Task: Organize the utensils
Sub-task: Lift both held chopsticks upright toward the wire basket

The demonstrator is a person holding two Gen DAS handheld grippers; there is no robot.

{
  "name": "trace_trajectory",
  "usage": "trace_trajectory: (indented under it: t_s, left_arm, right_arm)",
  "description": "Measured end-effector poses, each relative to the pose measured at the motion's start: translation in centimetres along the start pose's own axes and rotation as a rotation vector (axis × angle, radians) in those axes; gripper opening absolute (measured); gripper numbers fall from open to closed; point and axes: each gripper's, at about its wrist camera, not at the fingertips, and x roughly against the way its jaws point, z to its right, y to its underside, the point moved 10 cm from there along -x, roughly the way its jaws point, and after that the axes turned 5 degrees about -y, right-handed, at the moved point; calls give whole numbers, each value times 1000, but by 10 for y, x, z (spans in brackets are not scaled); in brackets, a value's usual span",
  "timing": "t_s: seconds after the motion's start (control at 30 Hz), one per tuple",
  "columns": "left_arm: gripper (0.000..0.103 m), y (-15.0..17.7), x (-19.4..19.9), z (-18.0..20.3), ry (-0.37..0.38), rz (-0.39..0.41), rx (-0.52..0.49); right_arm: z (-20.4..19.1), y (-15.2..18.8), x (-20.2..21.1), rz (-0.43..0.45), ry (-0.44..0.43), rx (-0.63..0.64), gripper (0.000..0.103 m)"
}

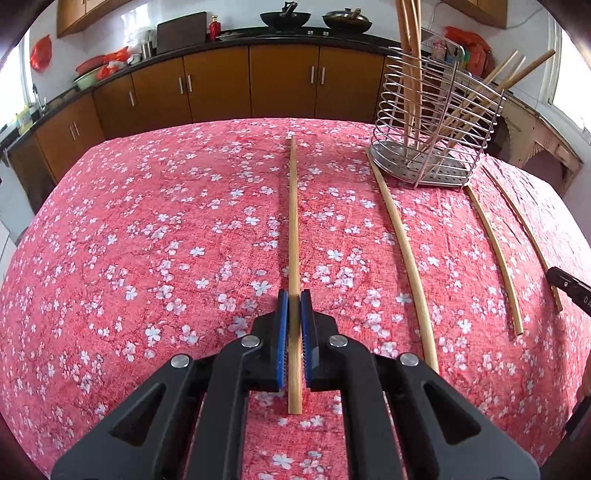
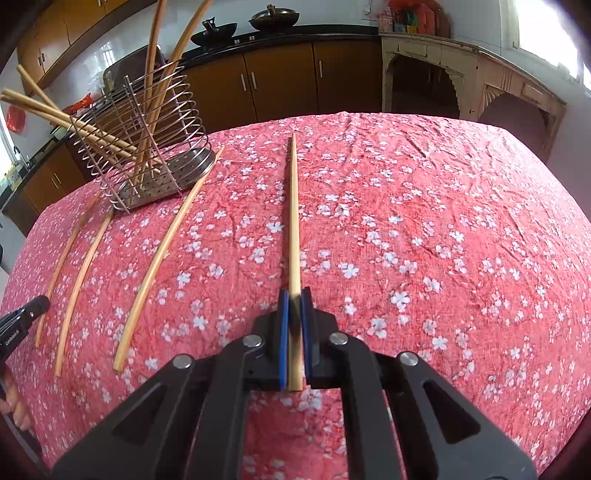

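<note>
My left gripper [image 1: 294, 295] is shut on a wooden chopstick [image 1: 293, 229] that points away along its fingers, low over the red floral tablecloth [image 1: 147, 240]. My right gripper [image 2: 294, 295] is shut on another wooden chopstick [image 2: 294, 221] the same way. A wire utensil holder [image 1: 436, 122] with several chopsticks in it stands at the back right in the left wrist view, and at the back left in the right wrist view [image 2: 147, 147]. Three loose chopsticks [image 1: 402, 251] lie on the cloth between the two grippers; they also show in the right wrist view [image 2: 159, 258].
The right gripper's tip shows at the right edge of the left wrist view [image 1: 569, 288]; the left gripper's tip shows at the left edge of the right wrist view [image 2: 26, 314]. Brown kitchen cabinets [image 1: 221, 85] and a counter with woks [image 1: 284, 18] stand behind the table.
</note>
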Motion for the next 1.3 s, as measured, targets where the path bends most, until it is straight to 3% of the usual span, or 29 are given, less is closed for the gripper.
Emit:
trace_trajectory:
  t_s: [0.4,0.63,1.3]
  left_arm:
    - [8,1,-1,-4,55,-3,49]
    - [8,1,0,-4,38,-3,38]
    - [8,0,-1,-2,33,-3,30]
  right_arm:
    - [1,2,1,10,-10,4,8]
    - [-5,3,0,6,32,36,8]
    - [-5,3,0,6,4,9,8]
